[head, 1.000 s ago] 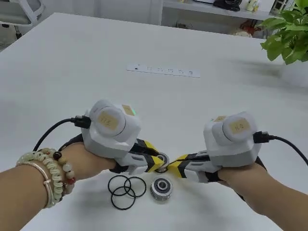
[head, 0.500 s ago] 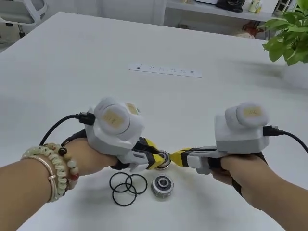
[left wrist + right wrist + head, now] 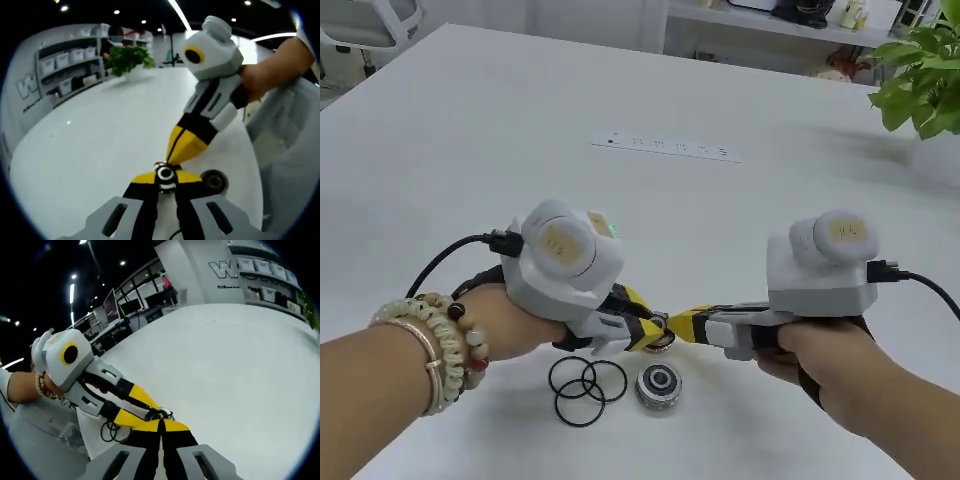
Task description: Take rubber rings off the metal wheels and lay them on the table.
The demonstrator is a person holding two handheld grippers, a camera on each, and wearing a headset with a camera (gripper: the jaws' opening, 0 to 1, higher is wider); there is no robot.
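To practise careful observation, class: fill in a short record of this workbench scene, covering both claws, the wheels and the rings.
Left claw: shut on held wheel
Right claw: shut, tips at the held wheel
Loose wheel: lying on the table
Rings: three, black, overlapping, flat on the table beside the loose wheel

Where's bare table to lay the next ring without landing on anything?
Free: the wide table stretch from the left hand-held gripper and right hand-held gripper up to the power strip; also right of the loose wheel. Crowded: below the jaws, where three rings overlap beside that wheel.
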